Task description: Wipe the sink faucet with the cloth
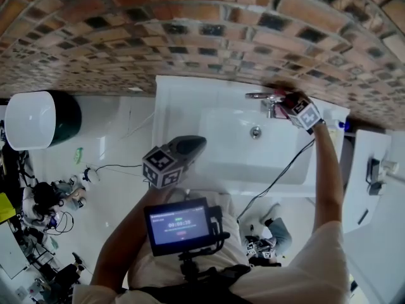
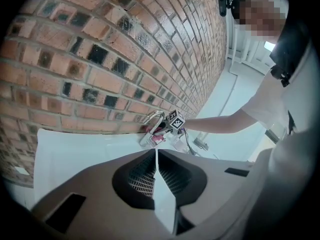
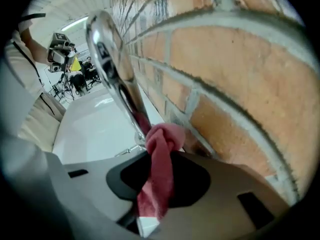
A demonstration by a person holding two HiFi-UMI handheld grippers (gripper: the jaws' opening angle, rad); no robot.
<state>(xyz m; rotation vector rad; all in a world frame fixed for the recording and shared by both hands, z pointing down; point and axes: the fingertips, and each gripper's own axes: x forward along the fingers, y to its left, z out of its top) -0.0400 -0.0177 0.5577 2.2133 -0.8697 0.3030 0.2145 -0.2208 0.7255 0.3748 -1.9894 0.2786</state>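
Right gripper (image 3: 152, 156) at back of sink (image 1: 190, 94), jaws pinching pink cloth (image 3: 160, 184). Cloth's bunched end up against lower stem of chrome faucet (image 3: 112, 59), just beside brick wall (image 3: 240, 84). Left gripper (image 2: 155, 156) over sink's front-left edge, well apart from faucet, jaws pressed together, nothing between them. Person's right arm stretched out across basin.

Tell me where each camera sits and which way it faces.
Head view: on the person's head, looking steeply down at the sink; left claw, right claw, both arms show.
Left gripper view: rides the shut left claw, facing the brick wall; torso and right arm show.
Right gripper view: rides the right claw, close on the cloth against the faucet.
All three see the faucet.
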